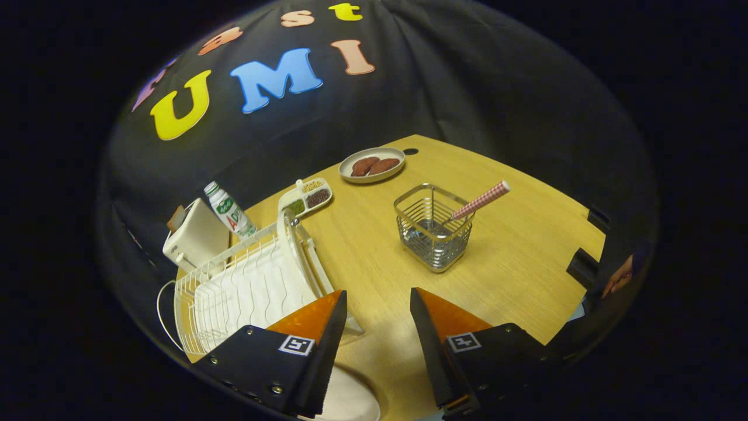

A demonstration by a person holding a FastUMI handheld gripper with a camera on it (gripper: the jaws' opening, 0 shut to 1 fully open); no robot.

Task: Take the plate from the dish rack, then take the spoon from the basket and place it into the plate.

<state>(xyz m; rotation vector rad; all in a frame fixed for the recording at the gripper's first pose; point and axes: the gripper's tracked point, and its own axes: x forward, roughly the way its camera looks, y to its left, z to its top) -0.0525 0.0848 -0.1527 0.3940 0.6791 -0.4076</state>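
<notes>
Gripper open above table; bottle label unreadable (blurred).

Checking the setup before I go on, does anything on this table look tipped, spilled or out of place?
Nothing looks spilled or broken. The spoon leans out of the wire basket, as expected. A white plate lies on the table under the open gripper, beside the dish rack.

Wall: black cloth, creased, hanging behind the desk.
Desk: light wood-grain top, round cable hole near the far edge.
Light: dim, warm.
</notes>
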